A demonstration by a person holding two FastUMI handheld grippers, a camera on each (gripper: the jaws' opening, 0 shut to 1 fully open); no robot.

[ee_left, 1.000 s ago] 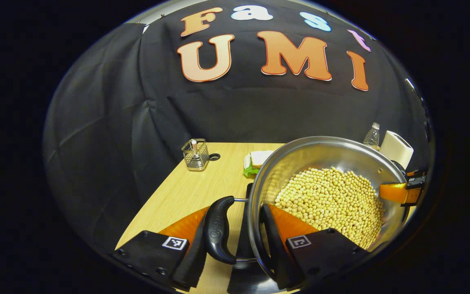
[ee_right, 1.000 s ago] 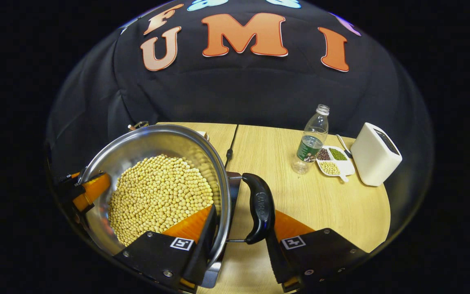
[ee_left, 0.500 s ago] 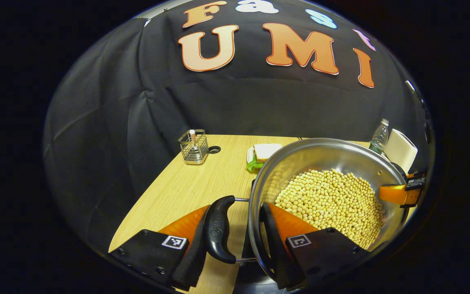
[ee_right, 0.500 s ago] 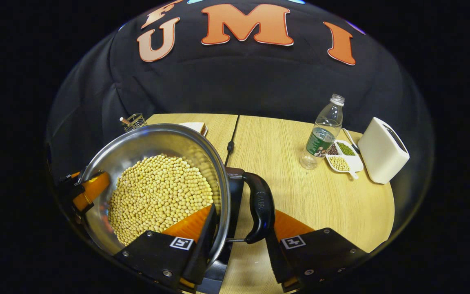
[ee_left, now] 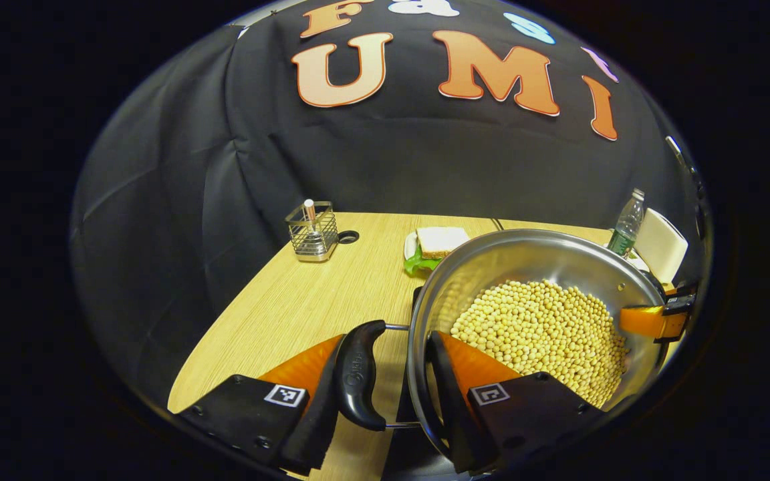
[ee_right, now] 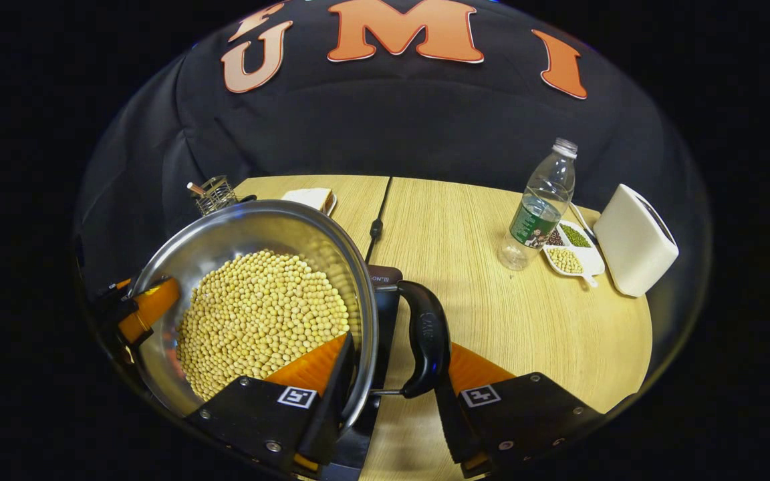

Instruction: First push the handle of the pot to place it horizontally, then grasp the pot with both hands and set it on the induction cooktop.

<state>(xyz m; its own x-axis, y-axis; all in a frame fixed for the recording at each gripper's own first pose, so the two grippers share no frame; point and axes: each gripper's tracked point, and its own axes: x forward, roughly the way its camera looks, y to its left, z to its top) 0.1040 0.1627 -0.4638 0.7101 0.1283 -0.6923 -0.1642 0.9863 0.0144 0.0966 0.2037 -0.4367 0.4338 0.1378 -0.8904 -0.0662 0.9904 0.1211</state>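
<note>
A steel pot [ee_left: 525,257] full of soybeans [ee_left: 539,334] is held from both sides. My left gripper [ee_left: 388,351] is shut across the pot's black side handle [ee_left: 358,381], with one finger outside the handle and the other inside the pot wall. My right gripper [ee_right: 395,364] grips the opposite handle [ee_right: 425,341] of the pot [ee_right: 244,227] the same way. Each view also shows the other gripper's finger at the far rim [ee_left: 649,319] [ee_right: 148,307]. The black induction cooktop [ee_right: 385,300] lies under the pot. I cannot tell whether the pot touches it.
On the wooden table [ee_right: 478,314] stand a plastic bottle [ee_right: 539,207], a white dish of beans [ee_right: 569,250] and a white box [ee_right: 635,240] at the right. A wire holder [ee_left: 311,230] and a sandwich [ee_left: 435,244] sit at the back left. The cooktop's cord [ee_right: 377,220] runs back.
Both grippers have moved together with the pot. The table objects sit higher in both views, more tabletop shows, and more of the cooktop appears beside the pot in the right gripper view.
</note>
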